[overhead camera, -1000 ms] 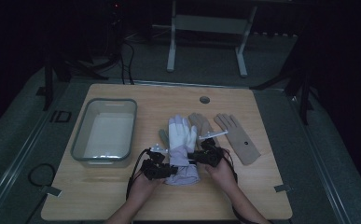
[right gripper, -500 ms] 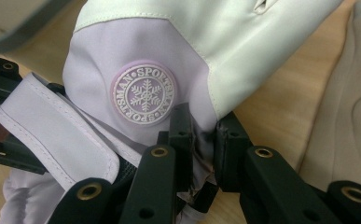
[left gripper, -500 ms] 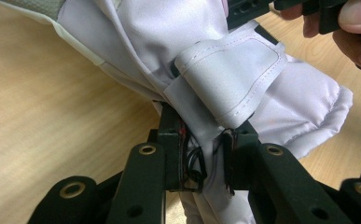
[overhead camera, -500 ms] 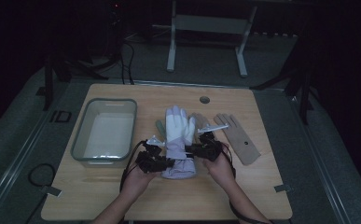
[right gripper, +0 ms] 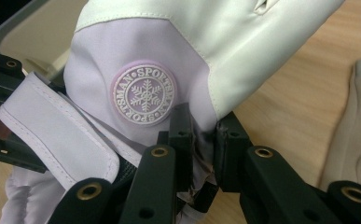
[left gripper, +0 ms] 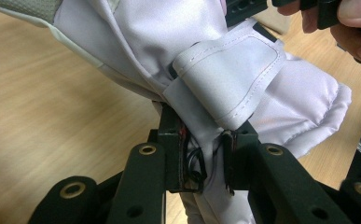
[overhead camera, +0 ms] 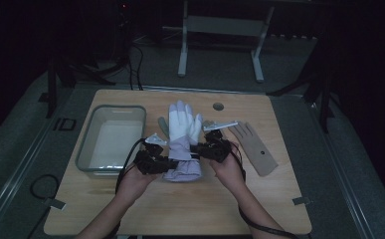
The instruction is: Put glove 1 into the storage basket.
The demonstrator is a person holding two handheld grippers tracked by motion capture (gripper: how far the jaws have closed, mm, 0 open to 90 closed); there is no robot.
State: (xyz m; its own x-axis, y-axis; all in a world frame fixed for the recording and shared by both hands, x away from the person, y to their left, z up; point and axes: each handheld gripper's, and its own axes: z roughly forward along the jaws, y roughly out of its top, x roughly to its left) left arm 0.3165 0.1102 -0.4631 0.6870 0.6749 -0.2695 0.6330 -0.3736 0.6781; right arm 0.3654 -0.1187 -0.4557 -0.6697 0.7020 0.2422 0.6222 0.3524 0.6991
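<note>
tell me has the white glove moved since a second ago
Yes. The white glove, pinched at its cuff by both grippers, has shifted toward the far edge, its fingertips now nearer the round hole in the table.

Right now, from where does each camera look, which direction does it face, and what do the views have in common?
High view: above the person's side, facing forward and down on the table; both forearms enter from below.
Left gripper view: rides the left gripper, looking along its black jaws, shut on the white glove.
Right gripper view: rides the right gripper, jaws shut on the same glove beside its snowflake badge.
Shared: all three show the glove held by both grippers.
</note>
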